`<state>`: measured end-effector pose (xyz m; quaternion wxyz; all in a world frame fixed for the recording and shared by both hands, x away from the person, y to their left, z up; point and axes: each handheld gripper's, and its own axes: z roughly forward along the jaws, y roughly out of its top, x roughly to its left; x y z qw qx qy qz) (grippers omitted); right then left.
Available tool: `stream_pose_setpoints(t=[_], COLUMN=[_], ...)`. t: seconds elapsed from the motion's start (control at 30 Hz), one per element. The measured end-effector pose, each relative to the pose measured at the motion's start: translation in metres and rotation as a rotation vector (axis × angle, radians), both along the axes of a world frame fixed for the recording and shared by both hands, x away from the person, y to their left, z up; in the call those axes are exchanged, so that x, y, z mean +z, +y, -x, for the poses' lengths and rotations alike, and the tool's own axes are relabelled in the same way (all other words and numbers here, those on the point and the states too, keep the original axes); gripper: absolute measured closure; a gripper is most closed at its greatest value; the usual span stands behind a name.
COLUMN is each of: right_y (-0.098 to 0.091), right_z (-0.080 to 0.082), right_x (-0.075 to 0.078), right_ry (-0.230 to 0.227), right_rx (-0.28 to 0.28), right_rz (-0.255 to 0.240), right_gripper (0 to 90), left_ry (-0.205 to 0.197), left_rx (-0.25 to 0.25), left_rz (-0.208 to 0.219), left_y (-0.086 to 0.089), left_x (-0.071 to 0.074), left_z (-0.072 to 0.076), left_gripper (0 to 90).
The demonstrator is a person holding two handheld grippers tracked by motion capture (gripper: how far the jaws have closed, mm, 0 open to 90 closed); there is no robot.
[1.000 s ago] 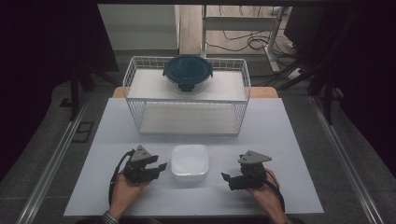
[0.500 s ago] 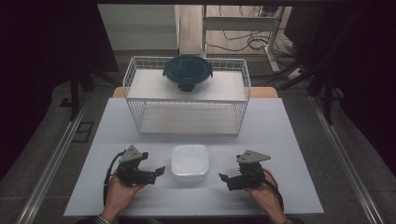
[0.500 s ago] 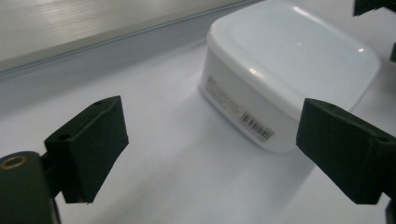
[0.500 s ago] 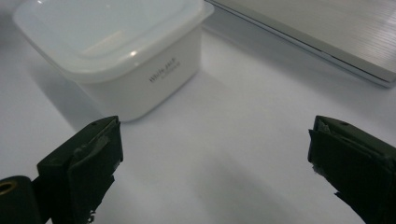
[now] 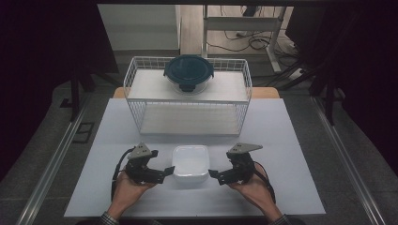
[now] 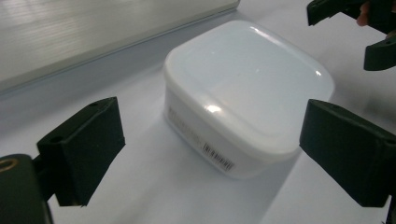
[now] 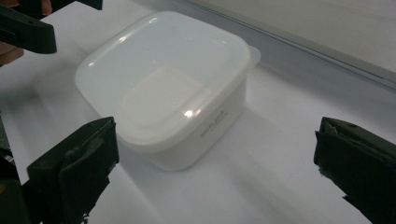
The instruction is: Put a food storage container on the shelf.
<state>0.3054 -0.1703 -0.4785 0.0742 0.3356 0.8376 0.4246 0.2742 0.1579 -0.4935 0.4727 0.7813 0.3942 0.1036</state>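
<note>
Both grippers wide open, flanking the white lidded container [image 5: 190, 162].
Left gripper [image 5: 162, 171], its jaws just opened, and right gripper [image 5: 215, 175] hold nothing; the container sits between them, untouched, on the table's [image 5: 291, 140] near centre.

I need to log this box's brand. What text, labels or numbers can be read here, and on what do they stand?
Barcode sticker on the white lidded container: digits too small to read.
Grey print on the container's side, right gripper view: two lines, too blurred to read.
Faint print beside the barcode: unreadable.
</note>
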Motion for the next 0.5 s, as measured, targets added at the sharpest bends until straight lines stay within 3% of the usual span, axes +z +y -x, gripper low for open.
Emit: stream_pose_setpoints(t=[0.1, 0.27, 0.5], right_y=[0.008, 0.025, 0.037], right_z=[-0.005, -0.016, -0.029], right_x=[0.002, 0.0, -0.012], right_ry=[0.019, 0.031, 0.061], right_rx=[0.019, 0.033, 0.033], right_rz=[-0.001, 0.015, 0.042], right_gripper=[1.4, 3.8, 3.7], left_ry=[-0.003, 0.026, 0.058], left_rx=[-0.012, -0.02, -0.052], left_rz=[0.004, 0.02, 0.001], left_y=[-0.004, -0.012, -0.025], left_x=[0.001, 0.0, -0.009], left_z=[-0.009, -0.021, -0.033], left_gripper=[7.9, 8.1, 8.1])
